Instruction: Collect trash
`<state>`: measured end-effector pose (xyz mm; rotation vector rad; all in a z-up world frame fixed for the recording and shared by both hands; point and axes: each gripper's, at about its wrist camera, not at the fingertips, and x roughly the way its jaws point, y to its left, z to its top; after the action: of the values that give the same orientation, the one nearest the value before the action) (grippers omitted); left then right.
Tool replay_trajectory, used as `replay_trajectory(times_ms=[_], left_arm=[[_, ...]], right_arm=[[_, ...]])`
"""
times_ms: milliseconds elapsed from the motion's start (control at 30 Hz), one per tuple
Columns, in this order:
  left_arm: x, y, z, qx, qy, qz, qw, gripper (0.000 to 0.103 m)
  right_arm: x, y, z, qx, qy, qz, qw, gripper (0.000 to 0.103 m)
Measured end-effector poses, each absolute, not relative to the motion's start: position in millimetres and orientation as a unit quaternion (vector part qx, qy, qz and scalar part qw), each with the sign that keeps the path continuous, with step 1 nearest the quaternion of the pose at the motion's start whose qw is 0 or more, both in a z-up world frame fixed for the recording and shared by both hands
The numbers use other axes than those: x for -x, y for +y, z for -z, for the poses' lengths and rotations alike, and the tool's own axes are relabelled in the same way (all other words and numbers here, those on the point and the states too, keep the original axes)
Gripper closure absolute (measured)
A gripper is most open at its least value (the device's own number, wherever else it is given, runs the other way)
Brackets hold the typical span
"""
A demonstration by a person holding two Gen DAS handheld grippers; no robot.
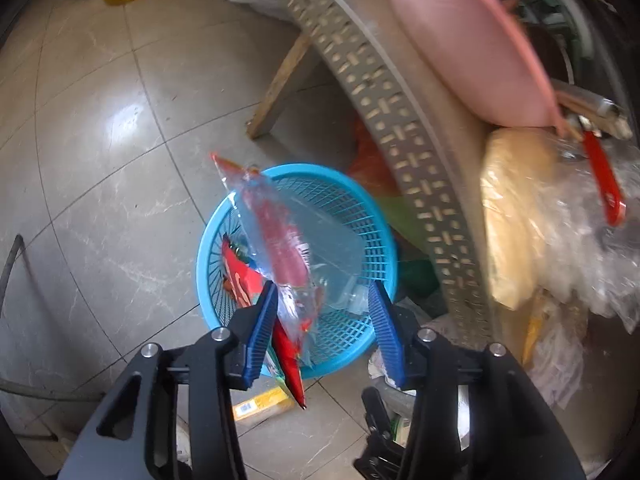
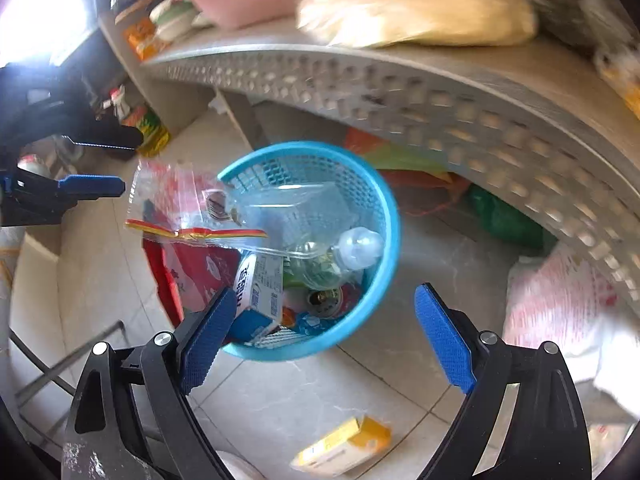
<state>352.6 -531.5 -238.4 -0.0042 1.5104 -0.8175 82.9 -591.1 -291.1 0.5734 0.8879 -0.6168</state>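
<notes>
The wastebasket [image 2: 384,216] is turquoise lattice mesh; the wrapper [image 1: 276,240] above it is clear with red print. The table edge [image 1: 384,112] is grey, punched with pale slots, and the basin [image 1: 464,40] pink.

The left gripper [image 1: 324,320] stands open over the blue basket [image 1: 360,216]; a clear red-printed wrapper [image 1: 276,236] hangs between its jaws.

Glossy plastic basket [image 2: 384,208], clear wrapper [image 1: 276,240]
</notes>
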Motion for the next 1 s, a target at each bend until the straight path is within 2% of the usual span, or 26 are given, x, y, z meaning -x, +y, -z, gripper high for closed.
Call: replay_trajectory(times_ms=[133,233,333,467,600,733,800,1000], left_arm=[[-347.7,-524.8,221.4,0.002,0.657,0.38,0.651,0.049],[-345.1,-512.7,200.5,0.01,0.654,0.39,0.648,0.044],[-337.6,-496.5,173.6,0.005,0.642,0.412,0.646,0.041],[-321.3,-459.4,129.9,-0.014,0.609,0.439,0.66,0.036],[-305.9,-404.4,91.1,-0.02,0.585,0.456,0.671,0.027],[-292.4,-338.5,61.1,-0.017,0.562,0.452,0.693,0.017],[-286.4,-301.1,49.8,-0.002,0.551,0.444,0.706,0.013],[-270.5,-192.5,36.3,0.05,0.533,0.386,0.752,0.011]], right_arm=[[-39.2,-586.2,292.0,-0.293,0.411,0.307,0.807,0.016],[-8.4,-579.4,311.6,-0.307,0.436,0.315,0.785,0.016],[20.9,-564.8,358.4,-0.359,0.497,0.29,0.735,0.016],[58.8,-536.3,435.0,-0.515,0.538,0.254,0.616,0.019],[78.9,-513.0,499.8,-0.622,0.544,0.277,0.49,0.02],[70.4,-508.4,531.4,-0.667,0.529,0.306,0.426,0.019],[62.4,-508.1,542.5,-0.677,0.526,0.321,0.402,0.015],[42.2,-509.6,577.8,-0.676,0.546,0.368,0.33,0.013]])
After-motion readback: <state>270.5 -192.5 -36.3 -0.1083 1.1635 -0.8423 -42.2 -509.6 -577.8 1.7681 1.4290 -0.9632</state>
